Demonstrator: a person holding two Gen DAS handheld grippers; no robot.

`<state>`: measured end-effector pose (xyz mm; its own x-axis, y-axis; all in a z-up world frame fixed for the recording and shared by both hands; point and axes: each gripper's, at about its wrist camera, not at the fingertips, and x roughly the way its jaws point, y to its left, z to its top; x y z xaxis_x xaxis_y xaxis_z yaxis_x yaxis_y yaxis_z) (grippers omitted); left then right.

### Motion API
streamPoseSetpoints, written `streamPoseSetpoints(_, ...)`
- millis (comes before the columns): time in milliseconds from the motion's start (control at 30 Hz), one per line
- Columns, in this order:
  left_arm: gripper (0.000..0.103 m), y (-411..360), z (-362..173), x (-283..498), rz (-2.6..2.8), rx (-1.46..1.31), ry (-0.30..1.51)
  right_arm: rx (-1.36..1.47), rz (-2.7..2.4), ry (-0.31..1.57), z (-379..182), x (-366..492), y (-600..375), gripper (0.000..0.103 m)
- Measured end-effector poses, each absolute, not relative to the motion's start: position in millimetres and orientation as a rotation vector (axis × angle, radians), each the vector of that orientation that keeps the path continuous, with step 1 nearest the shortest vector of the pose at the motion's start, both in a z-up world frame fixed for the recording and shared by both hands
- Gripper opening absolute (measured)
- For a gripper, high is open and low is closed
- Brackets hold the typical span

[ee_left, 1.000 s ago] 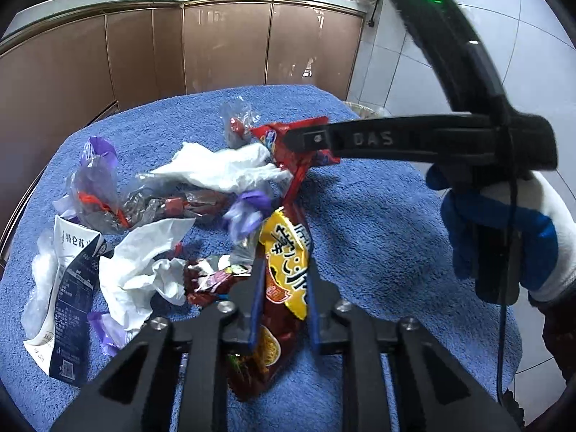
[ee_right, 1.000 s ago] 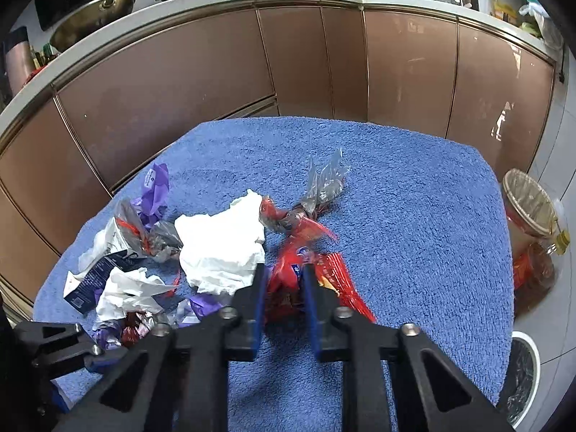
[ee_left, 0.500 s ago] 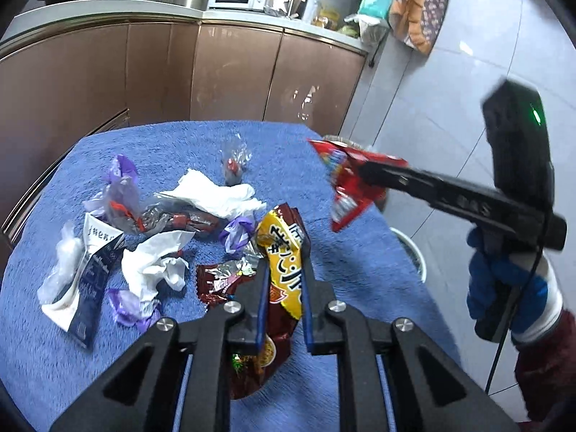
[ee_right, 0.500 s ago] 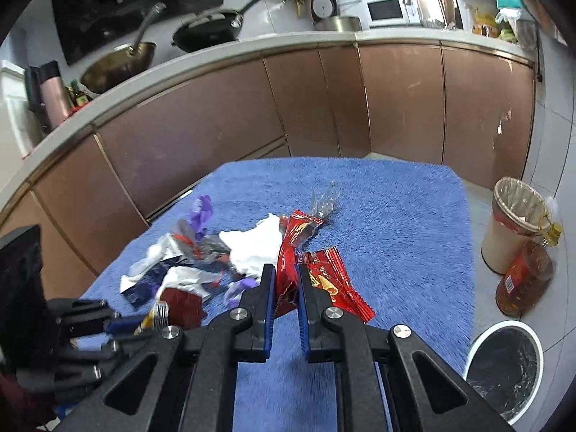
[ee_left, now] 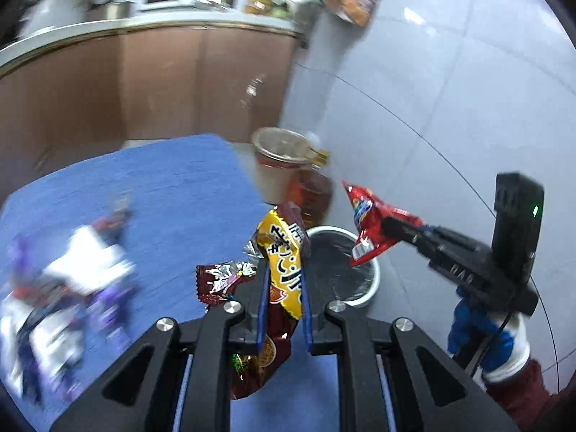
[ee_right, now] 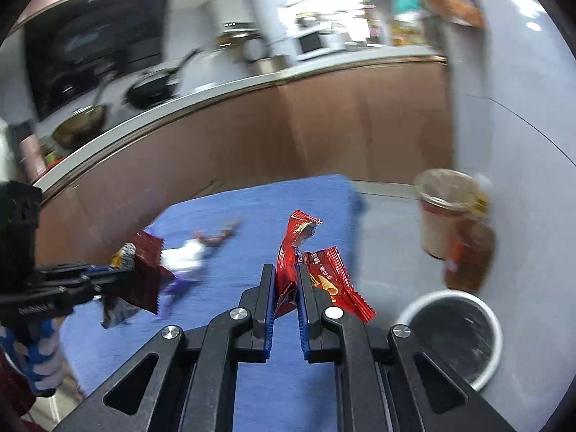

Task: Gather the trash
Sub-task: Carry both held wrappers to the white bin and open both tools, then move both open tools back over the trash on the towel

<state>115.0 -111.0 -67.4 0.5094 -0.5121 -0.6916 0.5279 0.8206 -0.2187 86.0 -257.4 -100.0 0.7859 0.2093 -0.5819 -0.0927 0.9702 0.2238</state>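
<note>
Clamping a yellow-and-brown snack wrapper (ee_left: 282, 270) between its blue-edged pads, the left gripper (ee_left: 284, 280) holds it in the air past the edge of the blue-towelled desk (ee_left: 172, 187); a crumpled brown foil wrapper (ee_left: 223, 280) hangs beside it. The right gripper (ee_right: 286, 288) is closed on a red wrapper (ee_right: 293, 248), with a second red packet (ee_right: 336, 284) sticking out at its right side. Both wrappers hang near the white-rimmed bin (ee_right: 453, 334) on the grey floor, and the red one shows above its rim in the left view. More trash (ee_left: 72, 288), white tissue and purple wrappers, lies blurred on the desk. A lined basket (ee_right: 446, 208) and an amber bottle (ee_right: 471, 255) stand behind the bin.
</note>
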Motion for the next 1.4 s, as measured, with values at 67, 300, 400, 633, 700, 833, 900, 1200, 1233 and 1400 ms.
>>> streamPoseSetpoints(67, 0.014, -147.4, -78.7, 136.8, -0.67, 0.041, 0.858, 0.23, 0.076, 0.663, -116.2, 87.1, -291.0, 0.011)
streamPoseSetpoints(300, 0.014, -262.6, -135.1, 208.6, -0.778, 0.069, 0.991, 0.29, -0.133, 0.75, -178.0, 102.9, -369.5, 0.011)
streamPoseSetpoints(400, 0.014, -303.8, -162.8, 234.7, -0.799, 0.086, 1.034, 0.314, -0.174, 0.793, -202.7, 115.2, -393.0, 0.011)
streamPoseSetpoints(633, 0.018, -350.3, -215.1, 257.7, -0.874, 0.069, 1.166, 0.357, -0.246, 0.871, -248.0, 129.4, -426.3, 0.017)
streamPoseSetpoints(700, 0.024, -358.3, -229.7, 264.6, -0.871, 0.056, 1.197, 0.367, -0.257, 0.884, -255.1, 130.4, -432.6, 0.018)
streamPoseSetpoints(833, 0.029, -365.7, -248.9, 272.3, -0.858, 0.022, 1.244, 0.375, -0.289, 0.917, -269.8, 133.6, -442.6, 0.028)
streamPoseSetpoints(900, 0.031, -366.7, -251.2, 272.9, -0.865, 0.001, 1.26, 0.378, -0.3, 0.921, -271.1, 132.0, -444.1, 0.035)
streamPoseSetpoints(1200, 0.033, -336.5, -209.5, 251.2, -0.9, -0.032, 1.184, 0.393, -0.322, 0.89, -253.2, 113.2, -436.2, 0.044)
streamPoseSetpoints(1233, 0.033, -330.6, -201.5, 246.5, -0.903, -0.032, 1.17, 0.391, -0.316, 0.879, -246.6, 110.7, -431.3, 0.044)
streamPoseSetpoints(1400, 0.033, -288.6, -149.2, 215.9, -0.894, -0.003, 1.035, 0.354, -0.277, 0.802, -203.6, 100.8, -402.1, 0.044)
